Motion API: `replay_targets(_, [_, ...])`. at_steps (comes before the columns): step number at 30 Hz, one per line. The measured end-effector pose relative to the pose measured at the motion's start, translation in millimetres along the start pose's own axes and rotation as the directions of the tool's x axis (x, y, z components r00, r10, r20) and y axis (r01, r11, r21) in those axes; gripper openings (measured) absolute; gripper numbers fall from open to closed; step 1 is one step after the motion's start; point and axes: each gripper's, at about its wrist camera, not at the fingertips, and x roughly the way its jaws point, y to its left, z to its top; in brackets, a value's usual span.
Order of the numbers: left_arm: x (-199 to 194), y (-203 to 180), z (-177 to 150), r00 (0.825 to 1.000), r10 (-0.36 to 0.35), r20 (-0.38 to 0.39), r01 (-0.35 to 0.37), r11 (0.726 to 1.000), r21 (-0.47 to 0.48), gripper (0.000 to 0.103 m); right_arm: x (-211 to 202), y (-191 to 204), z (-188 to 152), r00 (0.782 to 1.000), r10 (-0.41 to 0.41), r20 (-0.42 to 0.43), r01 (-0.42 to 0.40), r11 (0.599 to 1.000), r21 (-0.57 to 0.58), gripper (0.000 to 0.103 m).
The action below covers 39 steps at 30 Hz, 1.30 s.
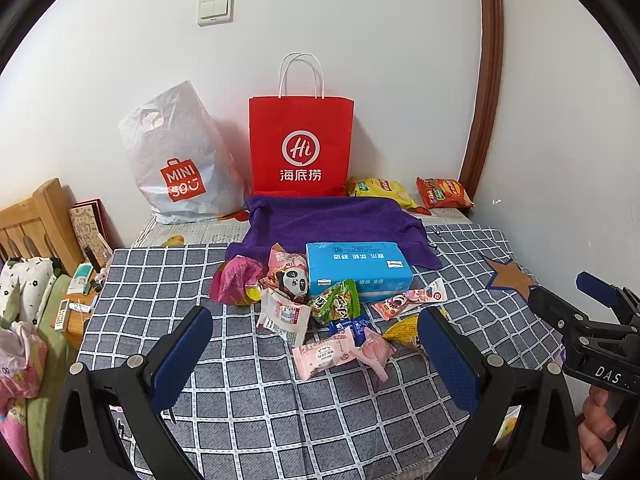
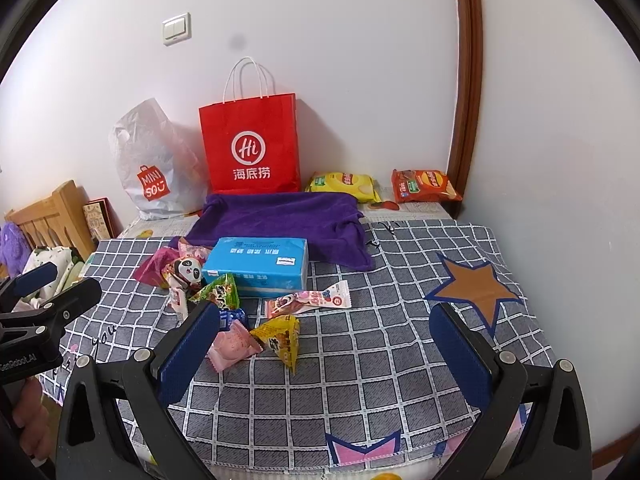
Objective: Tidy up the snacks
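A heap of small snack packets lies on the checked cloth (image 1: 280, 412): a panda packet (image 1: 292, 280), a green one (image 1: 336, 300), a pink one (image 1: 324, 354), a yellow triangular one (image 2: 282, 336) and a long pink one (image 2: 308, 300). Just behind the heap sits a blue tissue box (image 1: 358, 268). My left gripper (image 1: 314, 314) is open, hovering in front of the heap and holding nothing. To its right, my right gripper (image 2: 324, 310) is also open and empty, with the yellow packet near its left finger. A red paper bag (image 1: 300, 148) stands against the wall.
A white plastic bag (image 1: 176, 160) leans beside the red bag, with a purple towel (image 1: 332, 220) in front. Yellow (image 1: 380, 190) and orange (image 1: 442, 192) chip bags lie at the back right. A wooden headboard (image 1: 36, 220) and clutter are at the left, a brown door frame (image 1: 486, 80) at the right.
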Motion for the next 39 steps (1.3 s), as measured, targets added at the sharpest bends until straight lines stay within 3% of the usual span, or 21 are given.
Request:
replay_targets(32, [-1.1,-3.4,-2.6,1.000,-0.022,0.013,0.022,1.000,0.008,0.102,-8.5,2.7,-1.6,0.999,0.004,0.037,-0.003,1.000,-0.011,0.103])
replay_targets(39, [4.7,-2.9,-1.2,1.000,-0.022,0.017,0.022,1.000,0.014,0.102,-4.8,6.1,-0.4,0.998,0.035,0.051,-0.035,0.999,-0.017,0.103])
